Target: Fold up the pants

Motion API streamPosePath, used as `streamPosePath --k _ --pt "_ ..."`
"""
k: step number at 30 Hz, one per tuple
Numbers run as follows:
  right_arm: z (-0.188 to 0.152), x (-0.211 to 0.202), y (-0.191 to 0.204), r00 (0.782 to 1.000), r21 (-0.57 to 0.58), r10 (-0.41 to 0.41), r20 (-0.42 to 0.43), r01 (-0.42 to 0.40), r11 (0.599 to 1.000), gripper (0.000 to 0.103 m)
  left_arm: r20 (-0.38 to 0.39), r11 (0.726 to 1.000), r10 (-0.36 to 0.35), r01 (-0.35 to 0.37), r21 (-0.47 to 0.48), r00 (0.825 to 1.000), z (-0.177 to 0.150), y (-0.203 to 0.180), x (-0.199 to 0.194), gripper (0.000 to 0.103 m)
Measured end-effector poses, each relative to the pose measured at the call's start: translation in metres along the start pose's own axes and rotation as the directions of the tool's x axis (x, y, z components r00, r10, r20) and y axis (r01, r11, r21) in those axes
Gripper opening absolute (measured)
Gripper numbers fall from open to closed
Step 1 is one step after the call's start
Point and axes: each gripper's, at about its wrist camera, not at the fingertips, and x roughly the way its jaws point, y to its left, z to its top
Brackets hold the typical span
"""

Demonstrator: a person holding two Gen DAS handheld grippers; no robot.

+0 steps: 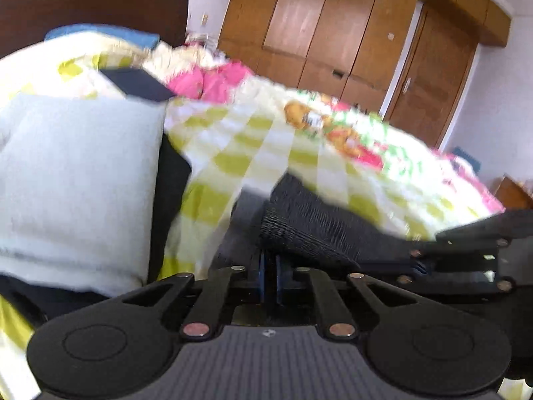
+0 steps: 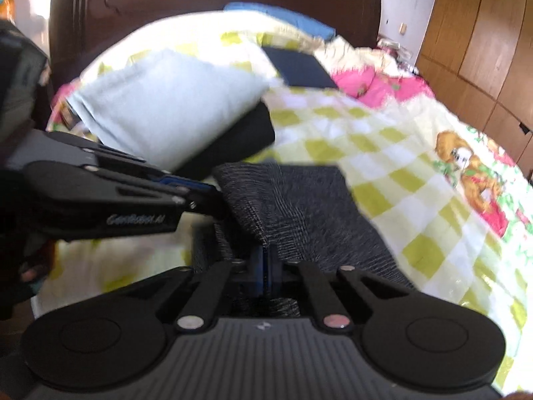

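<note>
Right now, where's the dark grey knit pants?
The dark grey knit pants lie on the yellow-checked bedspread at the centre of the right wrist view, right of the pale blue pillow, pinched by the left gripper and the right gripper.

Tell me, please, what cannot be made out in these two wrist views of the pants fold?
- Left wrist view: the near end of the dark grey pants is hidden behind the left gripper.
- Right wrist view: the pants' lower edge vanishes under the right gripper.
- Both views: motion blur smears the checked bedspread print.
- The black garment lies mostly under the white pillow.
</note>
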Motion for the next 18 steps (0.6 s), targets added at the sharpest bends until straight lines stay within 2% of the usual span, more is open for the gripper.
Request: streamPosePath --k 3,6,7,9,10,12,13,16,18 --pt "0.001 -0.021 0.011 0.998 -0.036 0.021 0.056 -0.019 0.999 0.0 0.074 0.999 0.039 -0.038 -0.01 0.996 0.008 0.007 -0.016 0.016" --pt "-0.002 0.006 0.022 0.999 -0.069 0.033 0.001 -0.033 0.997 0.001 0.031 0.996 0.081 -0.08 -0.042 0.996 0.003 0.02 -0.007 0.016" --pt "-0.004 0.016 0.023 0.999 -0.07 0.039 -0.032 -0.041 0.997 0.002 0.018 0.996 0.075 -0.074 -0.052 0.997 0.0 0.023 -0.006 0.016" --pt "-0.005 0.02 0.028 0.998 -0.076 0.048 -0.034 -0.05 0.996 0.004 0.009 0.998 0.042 -0.041 -0.054 0.999 -0.005 0.026 -0.013 0.016" --pt "-0.006 0.019 0.032 0.998 -0.1 0.047 -0.033 -0.05 0.994 0.009 0.016 0.998 0.056 -0.056 -0.036 0.998 -0.007 0.025 -0.018 0.016" --pt "-0.006 0.019 0.039 0.999 -0.142 0.051 -0.017 -0.053 0.988 0.026 0.01 0.998 0.069 -0.069 0.004 0.998 -0.011 0.021 -0.021 0.017" --pt "-0.008 0.021 0.043 0.999 -0.162 0.042 -0.01 -0.043 0.986 0.037 -0.001 0.998 0.063 -0.063 0.015 0.998 -0.012 0.021 -0.02 0.018" --pt "-0.009 0.033 0.051 1.0 -0.213 -0.027 0.016 0.03 0.977 0.039 -0.03 0.998 0.041 -0.04 0.038 0.999 -0.018 0.019 -0.017 0.02" --pt "-0.006 0.045 0.05 0.999 -0.199 -0.04 0.005 0.04 0.979 0.039 -0.042 0.998 0.039 -0.037 0.055 0.998 -0.023 0.018 -0.018 0.021"
